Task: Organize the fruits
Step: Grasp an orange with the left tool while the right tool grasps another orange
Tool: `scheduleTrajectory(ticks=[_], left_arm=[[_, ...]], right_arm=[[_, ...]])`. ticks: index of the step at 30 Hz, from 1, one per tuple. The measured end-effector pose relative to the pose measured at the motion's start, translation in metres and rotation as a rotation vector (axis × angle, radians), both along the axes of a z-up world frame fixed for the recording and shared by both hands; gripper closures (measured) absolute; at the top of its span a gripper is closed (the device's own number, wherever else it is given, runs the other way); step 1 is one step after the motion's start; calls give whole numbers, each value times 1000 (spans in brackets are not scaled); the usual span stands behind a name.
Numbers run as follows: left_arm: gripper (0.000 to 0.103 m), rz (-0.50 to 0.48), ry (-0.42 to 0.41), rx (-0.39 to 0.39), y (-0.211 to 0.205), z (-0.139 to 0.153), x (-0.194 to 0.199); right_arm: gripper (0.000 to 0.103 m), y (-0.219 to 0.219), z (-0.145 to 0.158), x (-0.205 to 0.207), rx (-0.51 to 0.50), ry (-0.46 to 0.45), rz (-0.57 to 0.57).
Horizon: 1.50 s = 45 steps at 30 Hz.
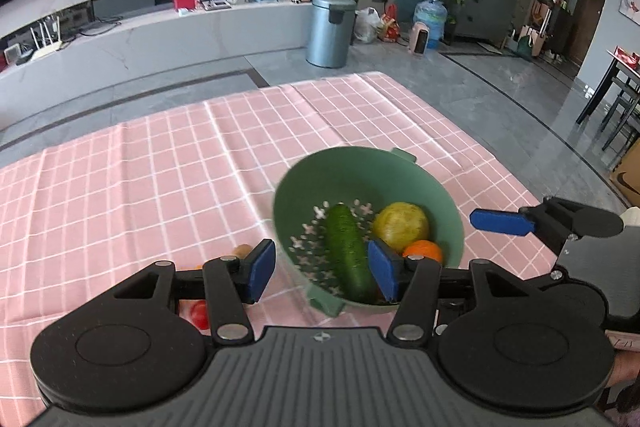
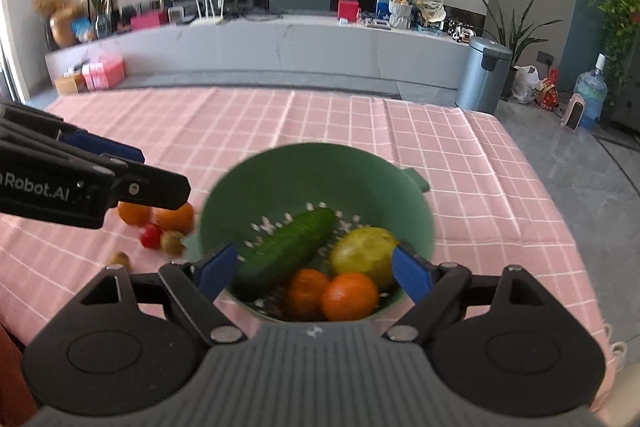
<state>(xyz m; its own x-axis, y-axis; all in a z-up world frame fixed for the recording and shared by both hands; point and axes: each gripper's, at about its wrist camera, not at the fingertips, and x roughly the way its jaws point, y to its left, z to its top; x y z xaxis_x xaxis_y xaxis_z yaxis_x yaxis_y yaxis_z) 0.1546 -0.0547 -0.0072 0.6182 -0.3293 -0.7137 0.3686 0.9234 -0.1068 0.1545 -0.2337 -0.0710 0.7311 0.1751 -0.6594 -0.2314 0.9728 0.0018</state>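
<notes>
Green colander (image 2: 316,171) on pink-checked desk (image 2: 460,155) holds cucumber (image 2: 286,251), yellow fruit (image 2: 366,257), two oranges (image 2: 348,295). Loose fruit lies on the desk left of the colander: two oranges (image 2: 176,217), red tomato (image 2: 150,235), brown pieces. Left hand-held gripper (image 1: 322,269) wide open, empty, nearer the loose fruit. Right hand-held gripper (image 2: 314,273) wide open, empty, over the colander. Likely next pick: left side.

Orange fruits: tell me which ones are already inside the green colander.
The two oranges at the green colander's near edge; the other two lie on the cloth to its left.
</notes>
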Motion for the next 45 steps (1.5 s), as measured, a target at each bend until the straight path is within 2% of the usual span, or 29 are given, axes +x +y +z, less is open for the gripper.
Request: scheduleTrajectory(ticks=[9,22,30,37,39,45], left_arm=[[40,52,-16,-1,38,-5,-3],[40,119,24,-34,90,-27,8],[40,134,42,-51,110,-47,19],[40,159,97,-75,130,-66,25],[40,173,107,-77,134,-71,27],[40,202,148,-86,139,-84,41]], right_arm=[[22,45,-2,-10,30,-50,36],[25,94,-4,16,-53,-80,183],[34,120,-12,41,-120,-66,271],[39,139,-24,56,-200,-45,367],[43,142,-29,61,-221,-35,390],[44,162,-44,72,-296,3,496]])
